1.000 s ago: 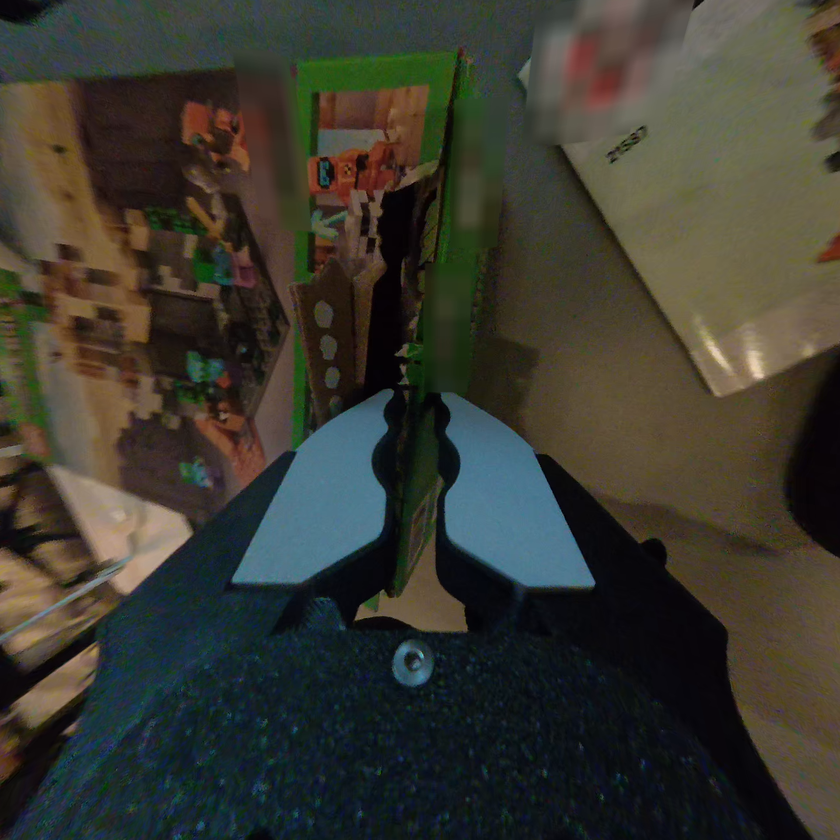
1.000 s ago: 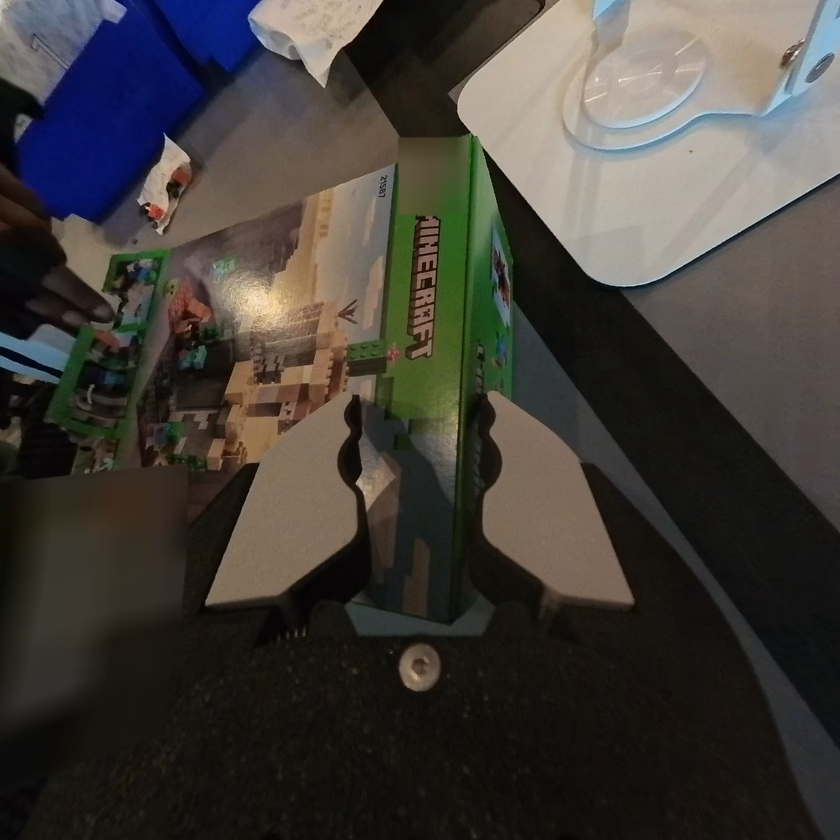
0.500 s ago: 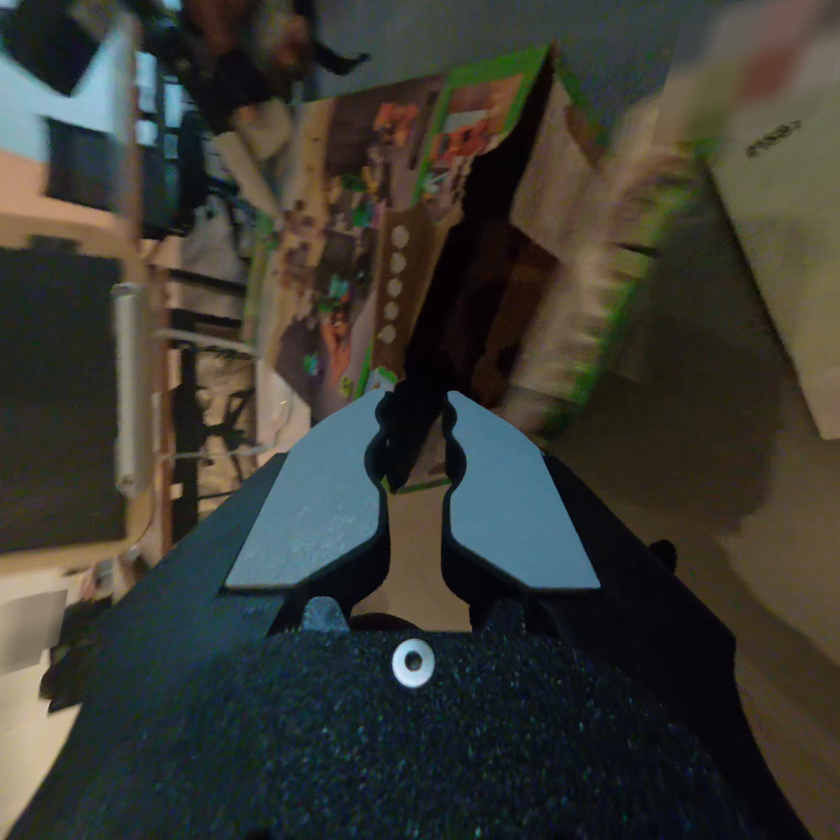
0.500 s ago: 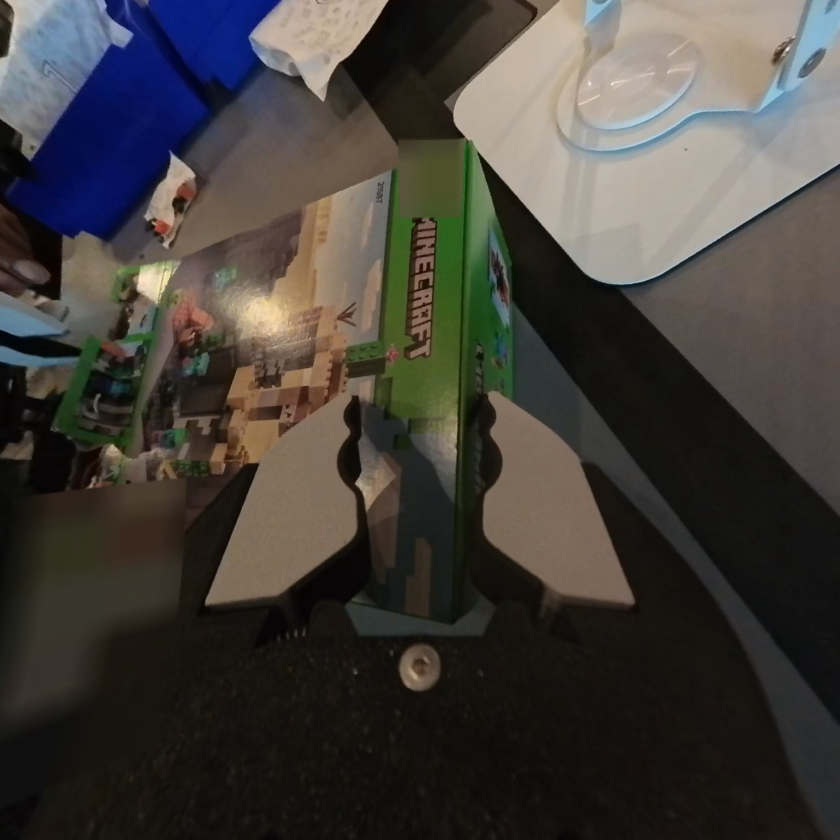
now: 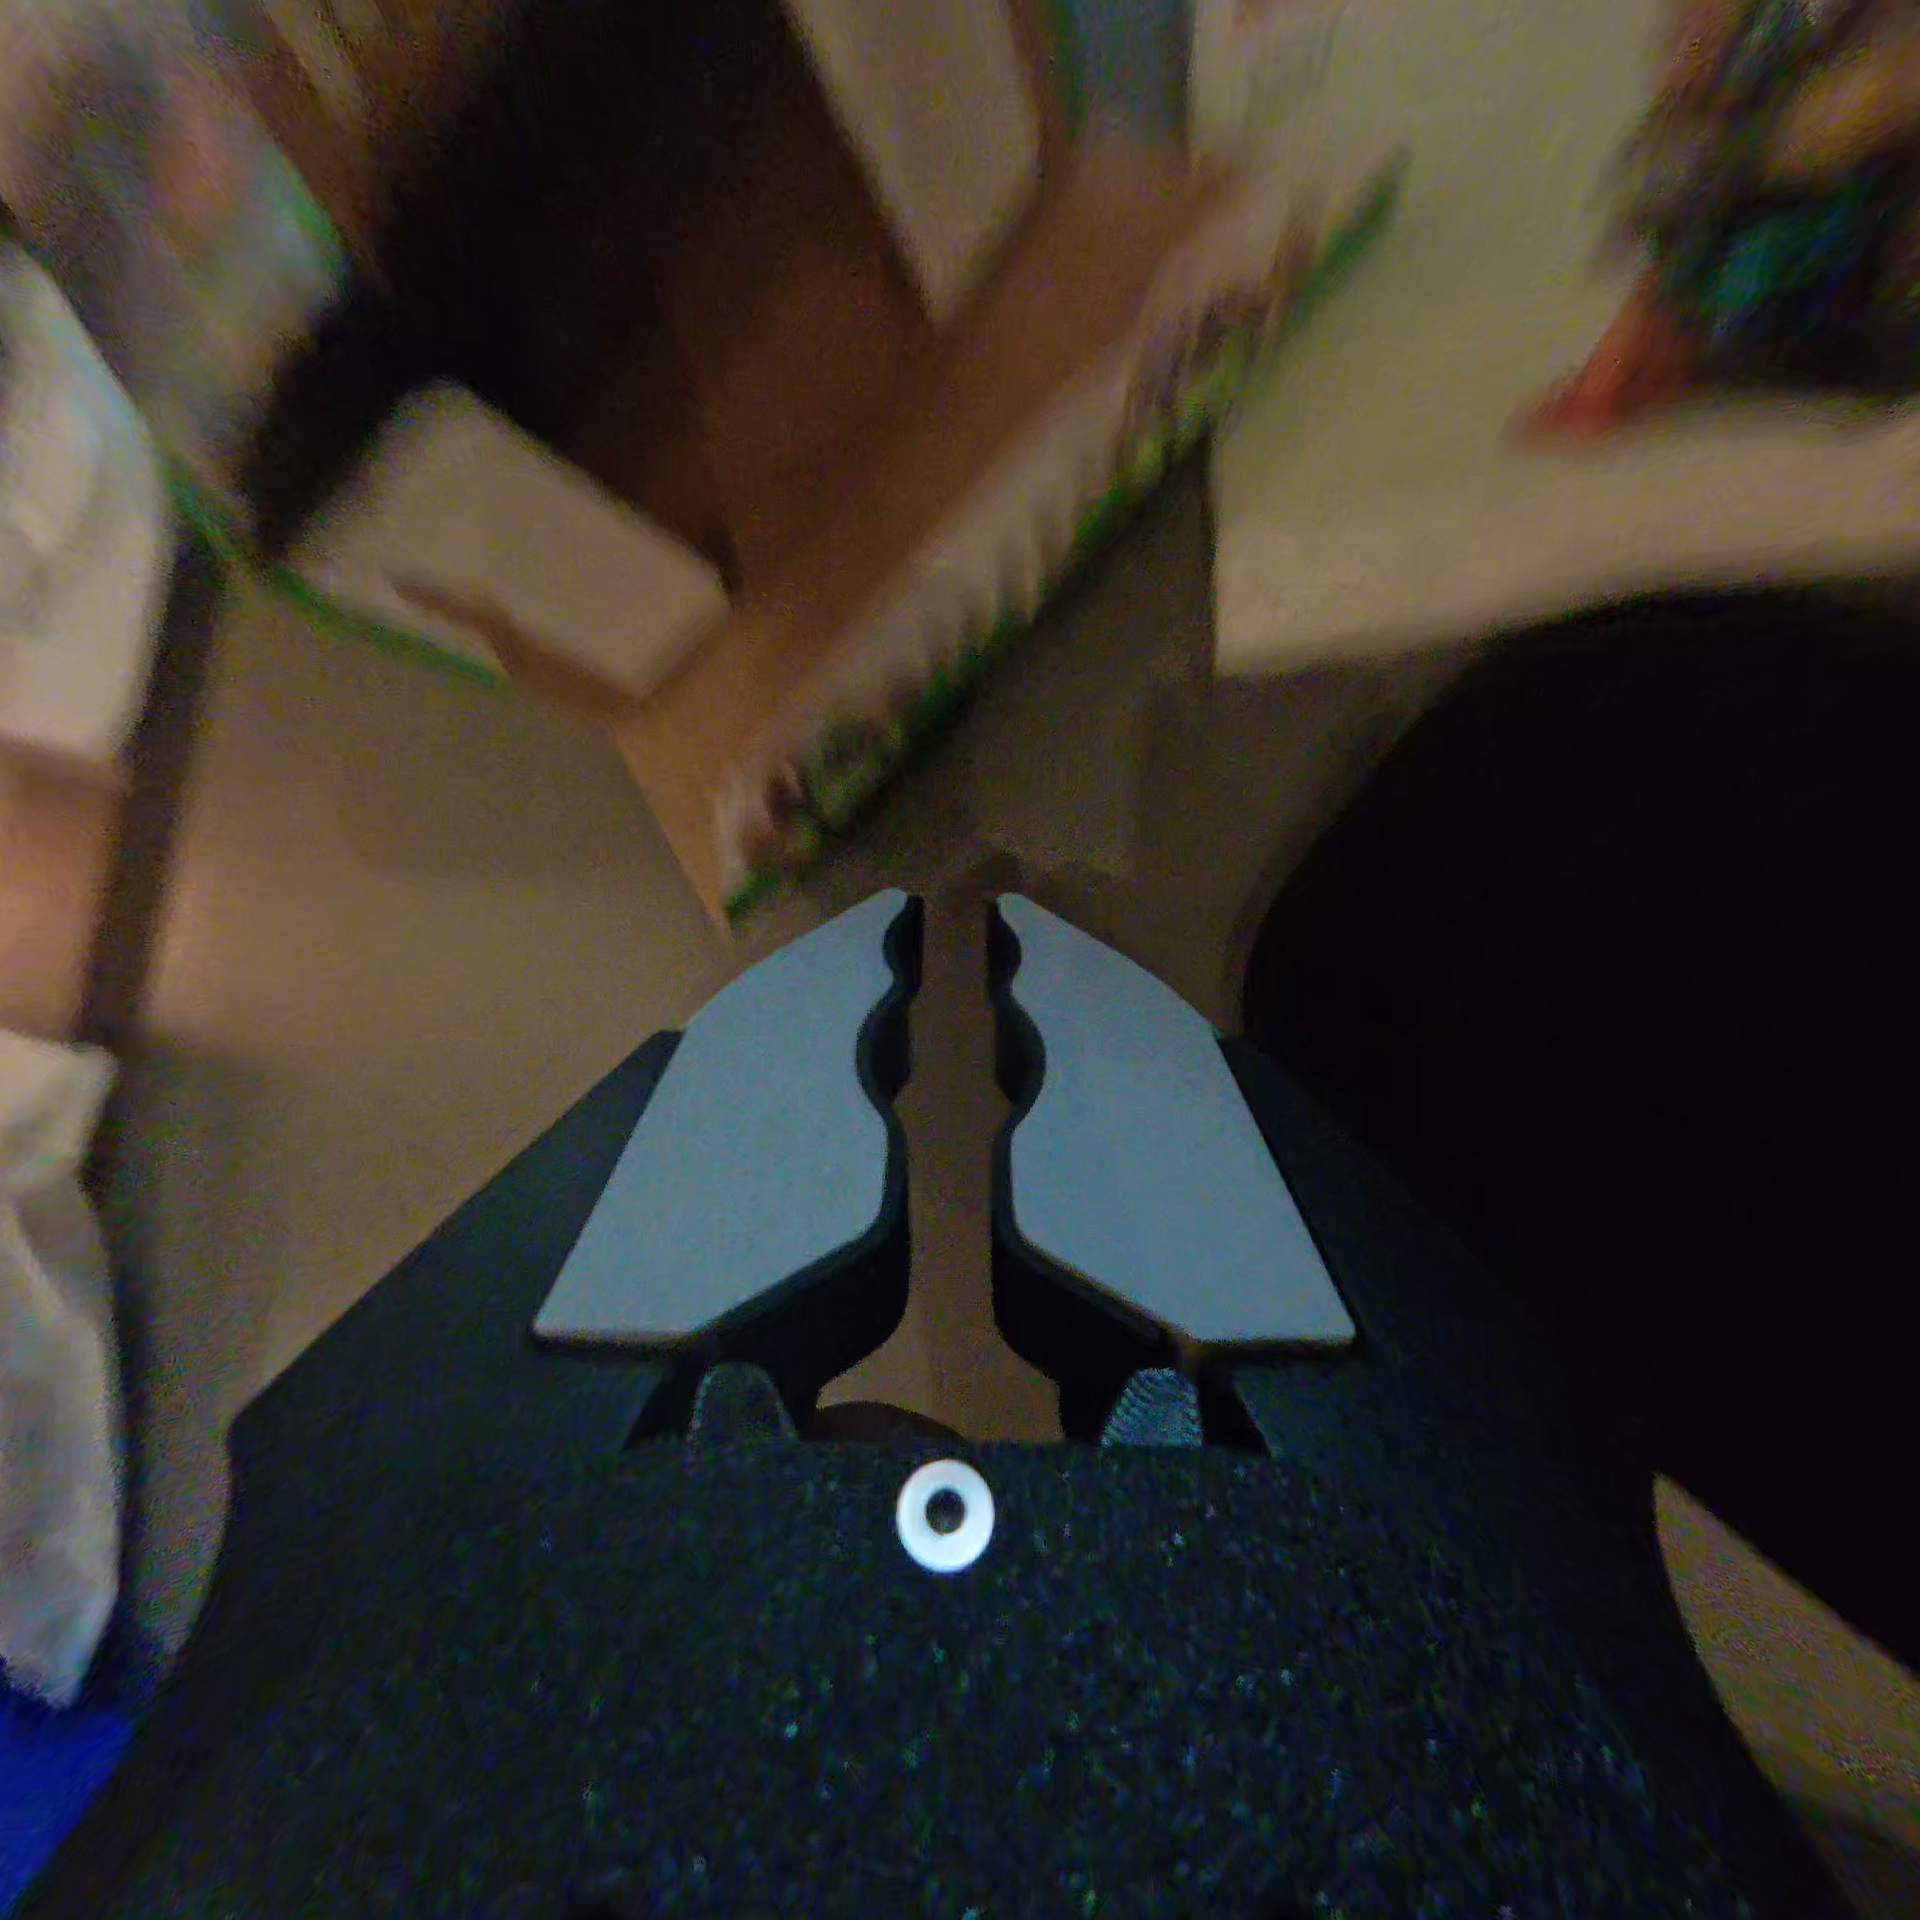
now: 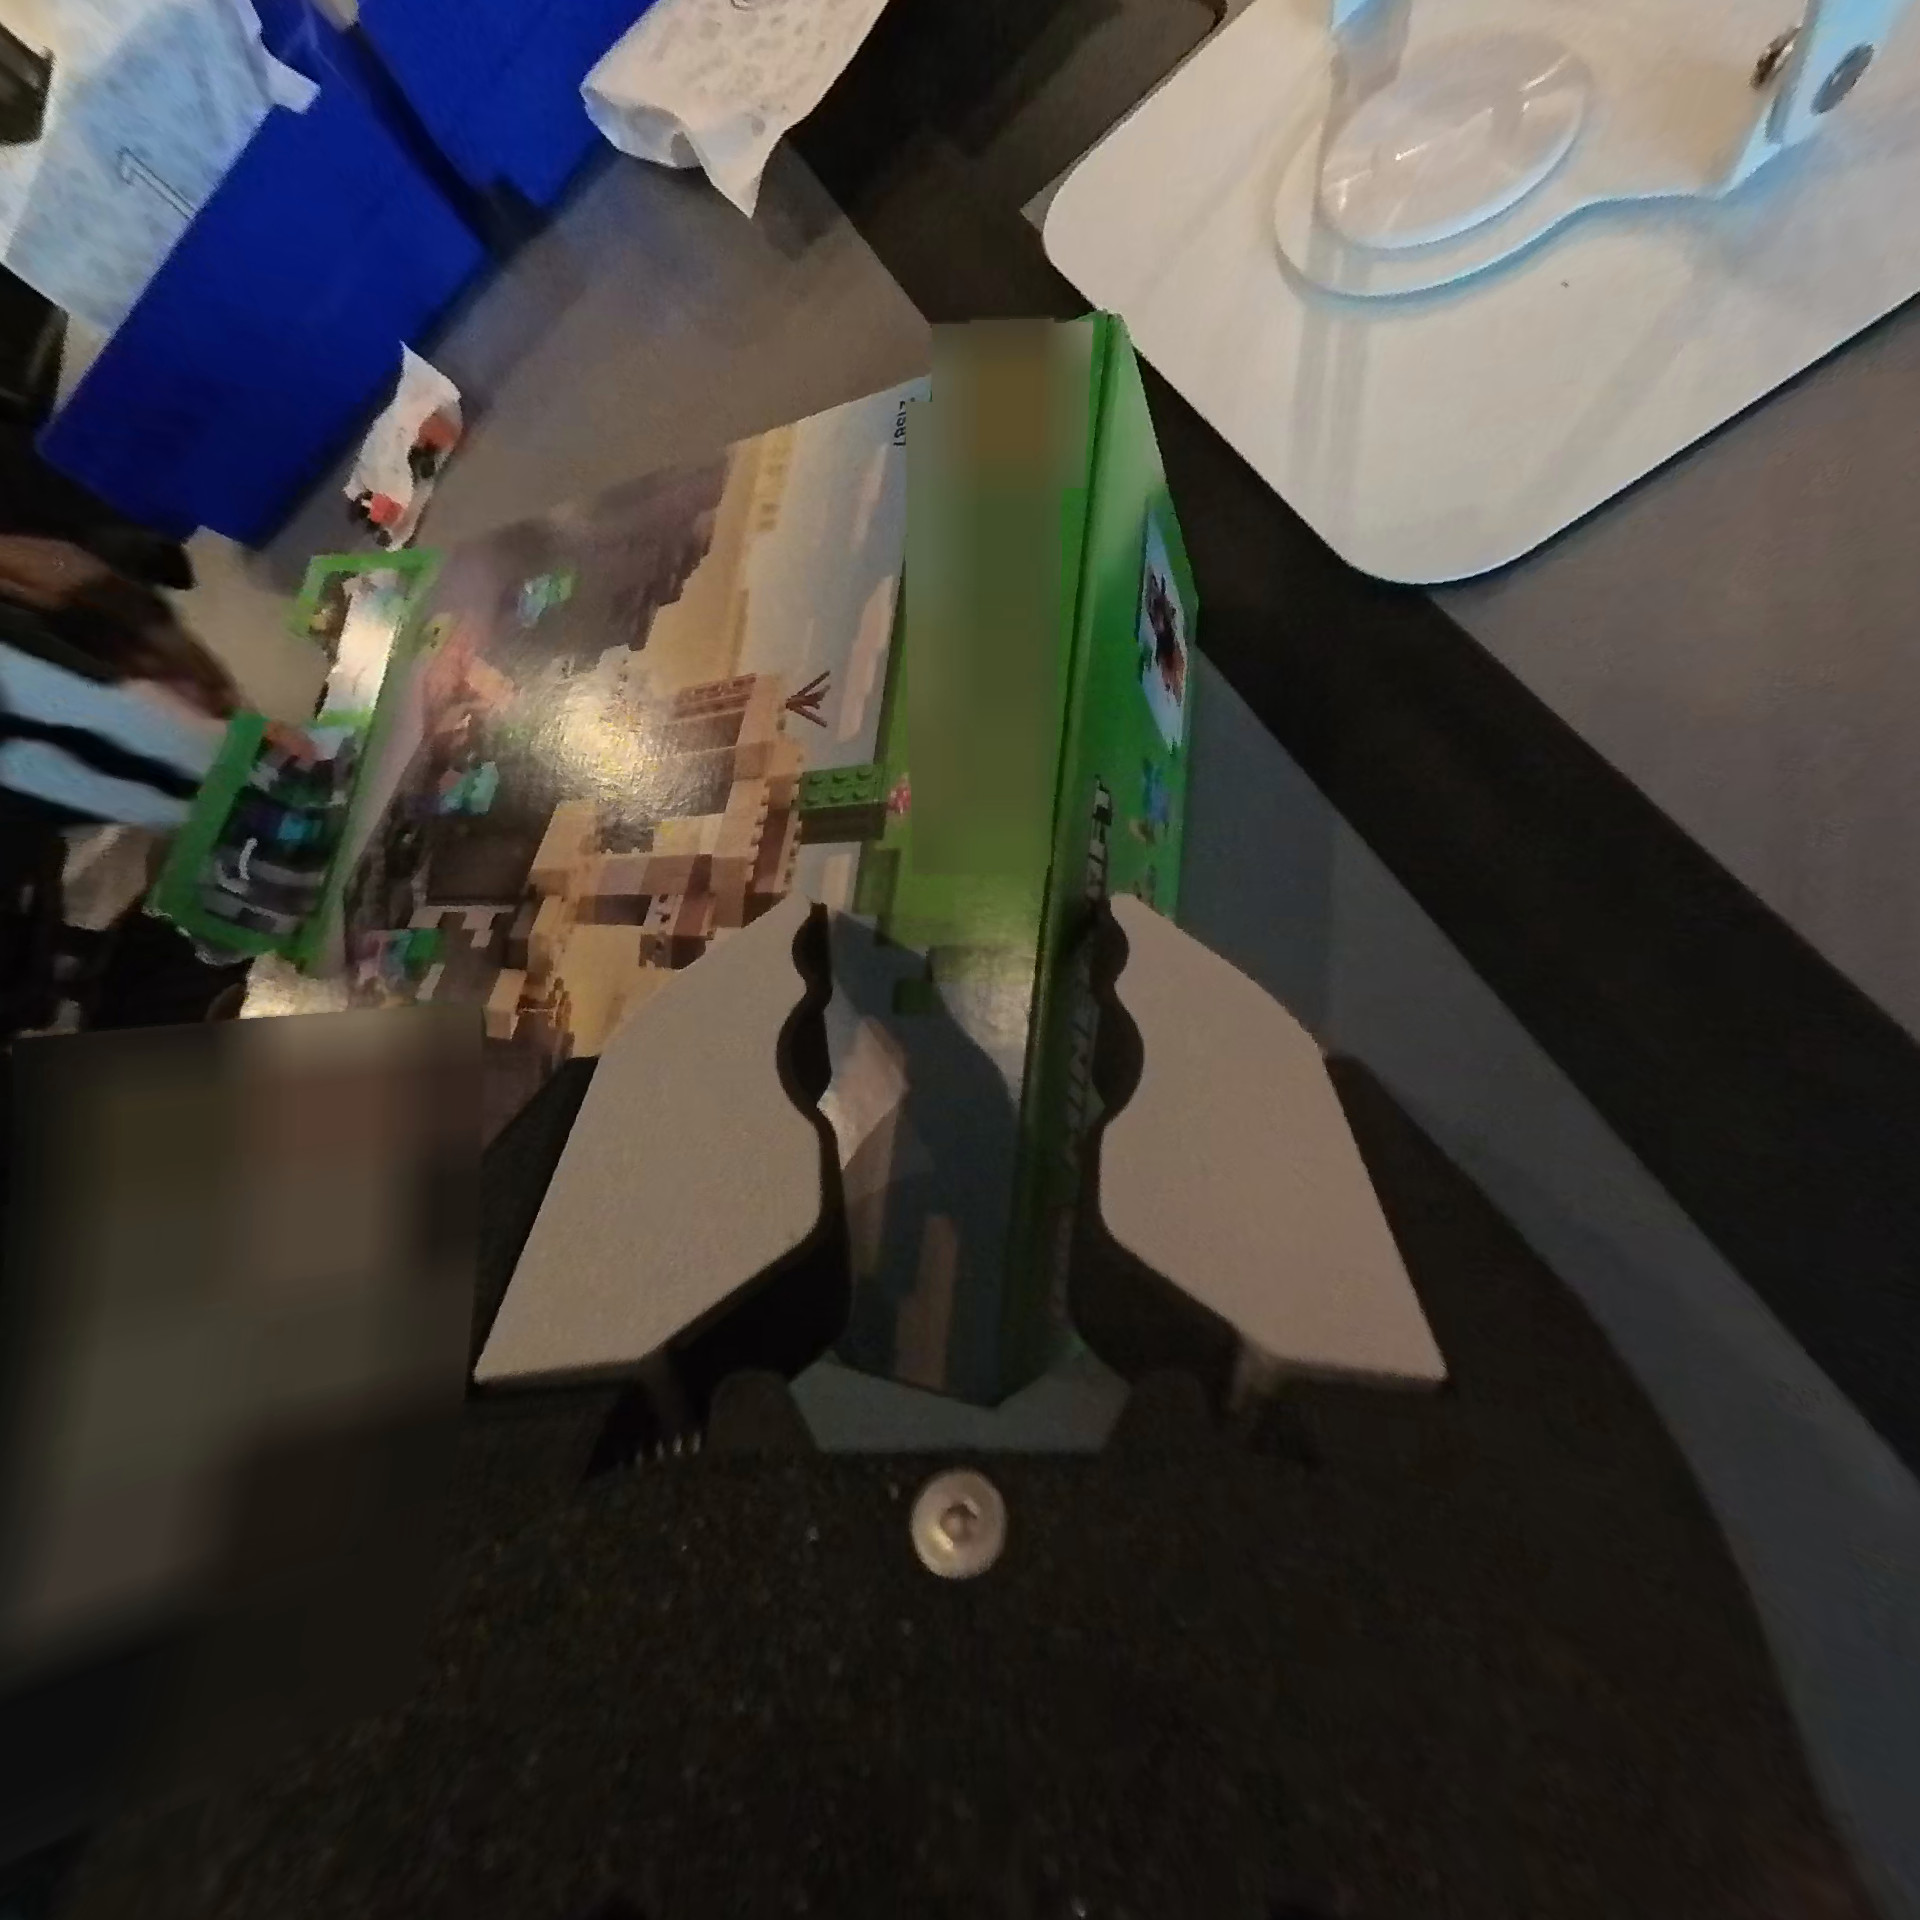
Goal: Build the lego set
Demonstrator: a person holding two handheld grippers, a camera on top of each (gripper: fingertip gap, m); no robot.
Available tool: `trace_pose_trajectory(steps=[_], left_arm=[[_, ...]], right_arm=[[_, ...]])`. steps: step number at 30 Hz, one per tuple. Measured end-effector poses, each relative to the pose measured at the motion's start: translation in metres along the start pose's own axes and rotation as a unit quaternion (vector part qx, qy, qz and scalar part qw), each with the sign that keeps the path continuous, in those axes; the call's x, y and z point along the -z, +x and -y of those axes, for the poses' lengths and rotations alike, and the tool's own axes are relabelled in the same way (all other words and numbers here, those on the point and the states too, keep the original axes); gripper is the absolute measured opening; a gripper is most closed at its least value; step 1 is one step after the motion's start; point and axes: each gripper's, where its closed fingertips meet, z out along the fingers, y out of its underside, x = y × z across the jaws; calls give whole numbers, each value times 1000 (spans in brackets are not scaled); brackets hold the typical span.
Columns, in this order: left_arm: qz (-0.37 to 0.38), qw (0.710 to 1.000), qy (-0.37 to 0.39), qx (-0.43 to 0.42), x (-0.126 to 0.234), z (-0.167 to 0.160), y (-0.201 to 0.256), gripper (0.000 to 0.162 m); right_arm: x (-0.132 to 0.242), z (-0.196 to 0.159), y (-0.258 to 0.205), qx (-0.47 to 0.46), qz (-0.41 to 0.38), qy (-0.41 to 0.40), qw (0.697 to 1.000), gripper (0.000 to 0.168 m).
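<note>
This looks like a workroom or lab table set up for recording more than a home: a plain grey tabletop (image 6: 1714, 727) carries a printed lego box (image 6: 997, 623) as its centrepiece. Beyond the box's far end lies a white base plate (image 6: 1455, 343) with a clear disc screwed to it. To the box's far left stand blue bins (image 6: 260, 312), with a crumpled paper sheet (image 6: 707, 94) near them.

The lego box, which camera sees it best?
The right wrist view. There the lego box is sharp, with its picture side and green edge showing, and the right gripper is clamped on its corner. The left wrist view shows only a blurry open end with brown flaps, beyond the empty left gripper.
</note>
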Motion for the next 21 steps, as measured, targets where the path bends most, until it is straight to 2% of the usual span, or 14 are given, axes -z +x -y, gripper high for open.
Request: trace_pose_trajectory(steps=[2,4,8,13,18,20,21], left_arm=[[-19,1000,-15,15,-14,-13,8,14],[-27,999,-1,26,-28,-7,10,19],[-20,998,33,47,-52,15,1,18],[50,991,114,45,-52,57,-27,21],[95,986,132,36,-56,81,-50,16],[97,987,123,35,-62,87,-53,0],[86,989,116,40,-65,88,-51,0]], right_arm=[[0,0,0,-7,5,-1,1000,48],[-1,-1,1,-21,14,1,1000,48],[-1,-1,1,-47,27,10,998,48],[0,-1,0,-47,22,12,999,47],[-3,-2,-6,-49,37,14,998,47],[-6,-3,-8,-47,31,15,998,47],[-5,-4,-7,-48,26,17,998,47]])
